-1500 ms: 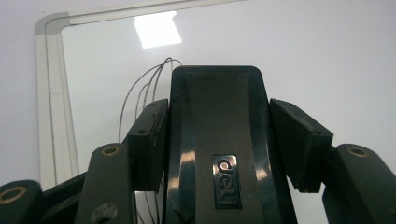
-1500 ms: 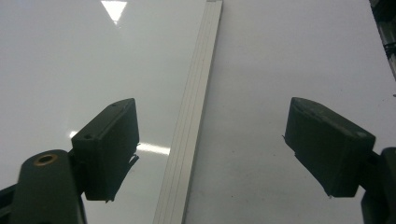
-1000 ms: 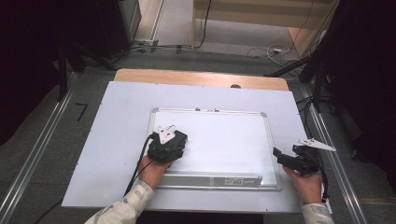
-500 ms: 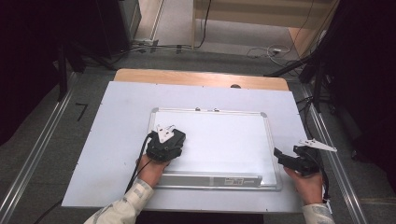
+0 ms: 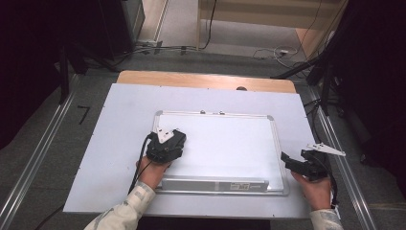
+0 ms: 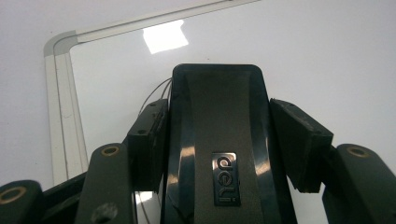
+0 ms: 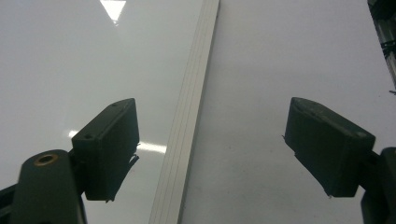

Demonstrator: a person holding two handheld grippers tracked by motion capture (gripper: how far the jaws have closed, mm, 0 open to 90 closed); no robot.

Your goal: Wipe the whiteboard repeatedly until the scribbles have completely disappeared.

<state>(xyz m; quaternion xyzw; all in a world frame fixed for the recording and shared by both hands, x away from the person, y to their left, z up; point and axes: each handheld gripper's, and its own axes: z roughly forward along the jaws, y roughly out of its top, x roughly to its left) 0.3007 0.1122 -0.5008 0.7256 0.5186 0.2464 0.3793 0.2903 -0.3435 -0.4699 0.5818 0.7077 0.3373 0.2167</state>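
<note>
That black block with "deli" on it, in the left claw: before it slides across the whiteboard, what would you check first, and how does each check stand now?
1. Eraser held between the jaws of the left gripper: ok, both pads sit against its sides.
2. Eraser over the whiteboard, not the frame: ok, it is inside the near-left corner.
3. Eraser face pressed flat on the board: cannot tell, its underside is hidden.
4. Board free of other things in the path: ok, nothing lies on it.
5. Right gripper steadying the board: not ok, its jaws are open, straddling the right frame edge without gripping.
6. Marks left to wipe: cannot tell, none visible through the glare.
</note>
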